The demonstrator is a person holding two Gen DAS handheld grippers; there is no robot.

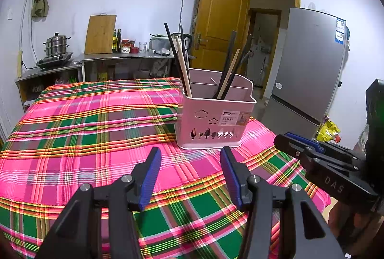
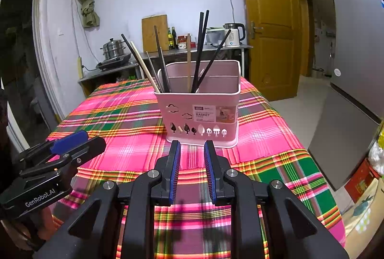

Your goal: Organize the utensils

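Note:
A pink plastic utensil basket (image 1: 211, 124) (image 2: 201, 115) stands upright on the plaid tablecloth (image 1: 84, 134) (image 2: 124, 124). Several black and pale wooden chopsticks (image 1: 182, 62) (image 2: 199, 52) lean in its front compartments. My left gripper (image 1: 190, 153) hovers open just short of the basket, nothing between its blue pads. My right gripper (image 2: 192, 146) also stands open and empty, with a narrower gap, directly before the basket's front wall. In each wrist view the other gripper shows at the side: the right one (image 1: 288, 139) at the right edge, the left one (image 2: 76, 139) at lower left.
A grey fridge (image 1: 309, 71) (image 2: 355, 67) stands right of the table. A yellow door (image 1: 218, 19) (image 2: 268, 26) hangs open behind. A steel counter (image 1: 124, 57) holds a steamer pot (image 1: 56, 44), cutting board (image 1: 100, 34), bottles and a kettle (image 2: 234, 34).

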